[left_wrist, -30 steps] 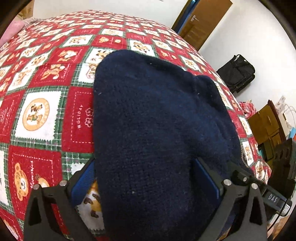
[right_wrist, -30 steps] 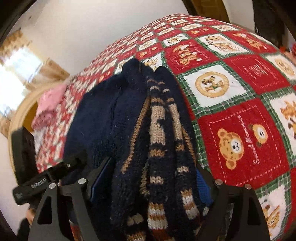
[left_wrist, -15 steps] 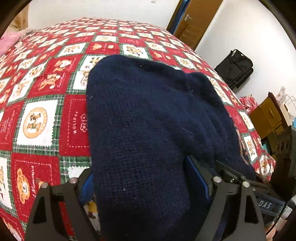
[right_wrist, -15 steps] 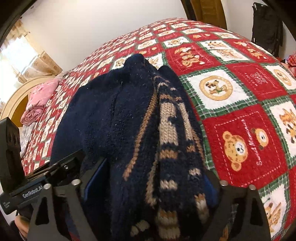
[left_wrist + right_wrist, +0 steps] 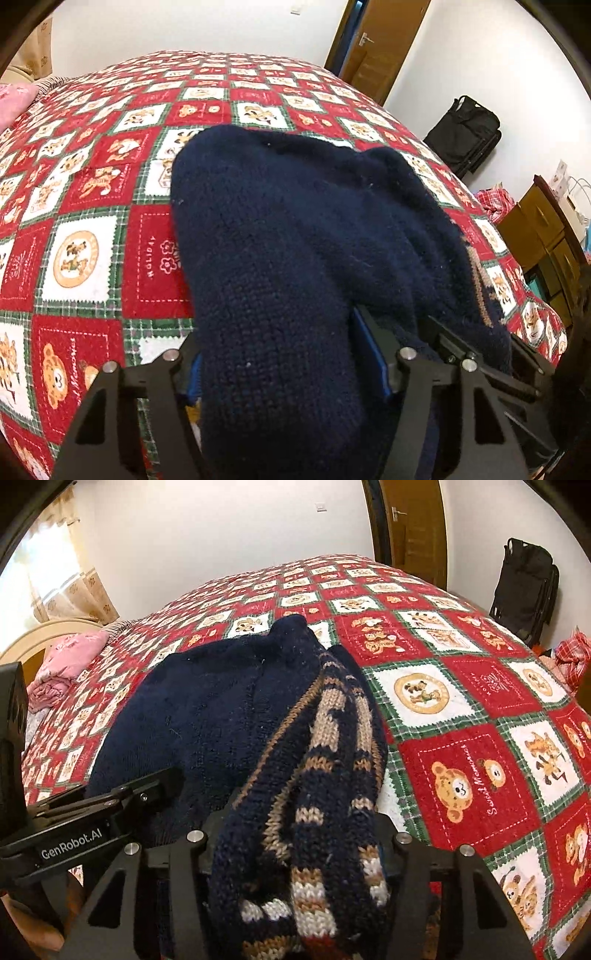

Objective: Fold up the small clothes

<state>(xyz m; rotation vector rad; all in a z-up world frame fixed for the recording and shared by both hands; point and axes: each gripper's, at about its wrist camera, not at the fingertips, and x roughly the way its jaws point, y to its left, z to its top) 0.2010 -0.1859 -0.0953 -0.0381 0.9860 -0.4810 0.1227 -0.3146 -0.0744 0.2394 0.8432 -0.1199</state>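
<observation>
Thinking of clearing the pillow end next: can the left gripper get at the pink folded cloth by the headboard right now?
Probably not: the left gripper is shut on the navy knitted sweater, and the pink folded cloth lies far across the bed.

White walls (image 5: 221,535), wooden door (image 5: 384,48), curtained window (image 5: 44,561)

Coarse matt knit sweater (image 5: 295,240), cloth bedspread (image 5: 92,221)

The navy knit sweater (image 5: 303,236) bulks up between the fingers of both grippers and spreads across the near part of the bear-print quilt (image 5: 88,206), blocking the direct forward path; the left gripper (image 5: 92,823) also stands close at the right gripper's left side. Open quilt lies to the left in the left wrist view and to the right in the right wrist view. At the margins stand a pink pillow (image 5: 70,657), a black bag (image 5: 465,133) against the wall and wooden cabinets (image 5: 546,236).
</observation>
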